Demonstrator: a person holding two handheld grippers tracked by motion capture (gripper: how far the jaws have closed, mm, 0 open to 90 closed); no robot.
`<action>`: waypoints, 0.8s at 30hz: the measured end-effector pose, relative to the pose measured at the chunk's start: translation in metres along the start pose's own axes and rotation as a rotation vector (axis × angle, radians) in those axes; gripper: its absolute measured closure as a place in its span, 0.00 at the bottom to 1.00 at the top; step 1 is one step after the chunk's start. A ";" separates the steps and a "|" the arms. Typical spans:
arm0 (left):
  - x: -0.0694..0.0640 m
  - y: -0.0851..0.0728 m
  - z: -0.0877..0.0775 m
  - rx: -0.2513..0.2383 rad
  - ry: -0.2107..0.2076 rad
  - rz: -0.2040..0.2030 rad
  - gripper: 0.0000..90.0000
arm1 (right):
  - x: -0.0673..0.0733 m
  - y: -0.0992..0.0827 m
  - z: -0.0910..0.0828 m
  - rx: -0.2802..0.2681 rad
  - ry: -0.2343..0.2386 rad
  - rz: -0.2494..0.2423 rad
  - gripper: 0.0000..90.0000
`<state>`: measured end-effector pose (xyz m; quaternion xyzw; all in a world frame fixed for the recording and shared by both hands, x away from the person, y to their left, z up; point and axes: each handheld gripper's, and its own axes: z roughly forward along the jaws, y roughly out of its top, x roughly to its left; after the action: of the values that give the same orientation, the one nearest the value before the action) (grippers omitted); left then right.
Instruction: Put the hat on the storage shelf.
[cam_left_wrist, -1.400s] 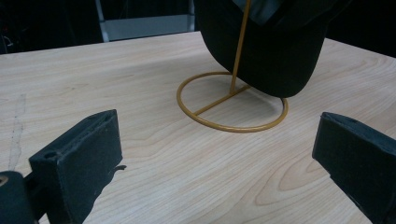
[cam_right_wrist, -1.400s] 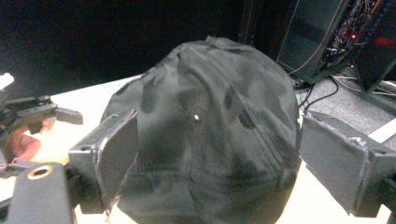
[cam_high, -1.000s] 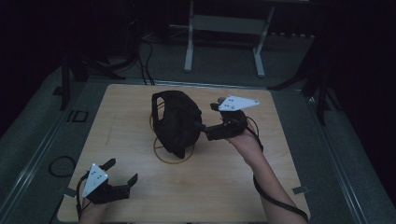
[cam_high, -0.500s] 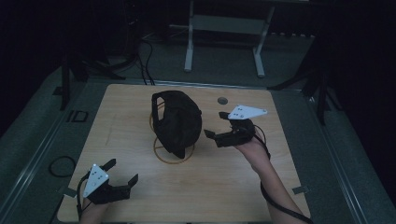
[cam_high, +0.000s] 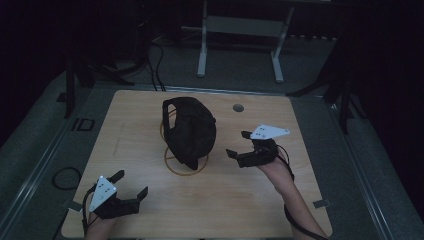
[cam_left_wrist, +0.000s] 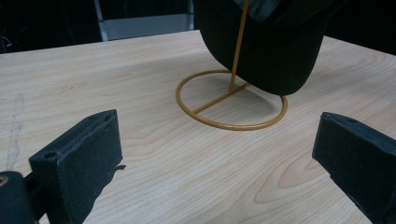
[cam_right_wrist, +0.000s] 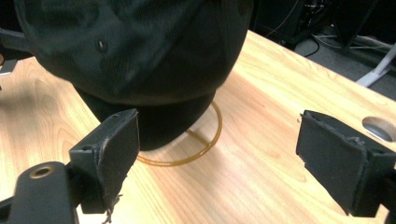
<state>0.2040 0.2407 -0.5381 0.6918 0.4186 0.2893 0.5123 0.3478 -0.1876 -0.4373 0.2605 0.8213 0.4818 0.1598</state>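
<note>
The right hand-held gripper (cam_high: 239, 145) has drawn back from the black cap (cam_high: 191, 131) since a second ago, when its jaws were up against the cap's side; half a second ago it was already clear, and now it sits a little nearer the person, with bare desk (cam_high: 300, 125) between its tips and the cap. Its jaws are spread wide and grip nothing. Straight ahead of it, in the right gripper view, the cap (cam_right_wrist: 140, 51) hangs on the gold wire stand (cam_right_wrist: 205, 140), whose ring rests on the desk. The left hand-held gripper (cam_high: 131, 184) has not shifted, jaws spread and empty near the desk's near edge, with the stand's ring (cam_left_wrist: 232, 100) and the cap (cam_left_wrist: 266, 46) ahead of it, well apart.
</note>
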 end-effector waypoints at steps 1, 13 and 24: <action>0.000 0.000 0.000 -0.001 0.000 0.001 0.02 | 0.000 -0.003 0.000 0.002 0.003 0.005 0.15; 0.003 -0.002 0.001 0.016 0.002 -0.010 0.02 | 0.000 -0.040 0.006 0.030 0.020 0.018 0.14; 0.004 -0.004 0.003 0.026 -0.016 -0.029 0.02 | -0.004 -0.071 0.005 0.036 0.034 0.035 0.14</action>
<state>0.2073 0.2438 -0.5428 0.6948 0.4281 0.2706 0.5107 0.3339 -0.2144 -0.5023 0.2693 0.8278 0.4739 0.1327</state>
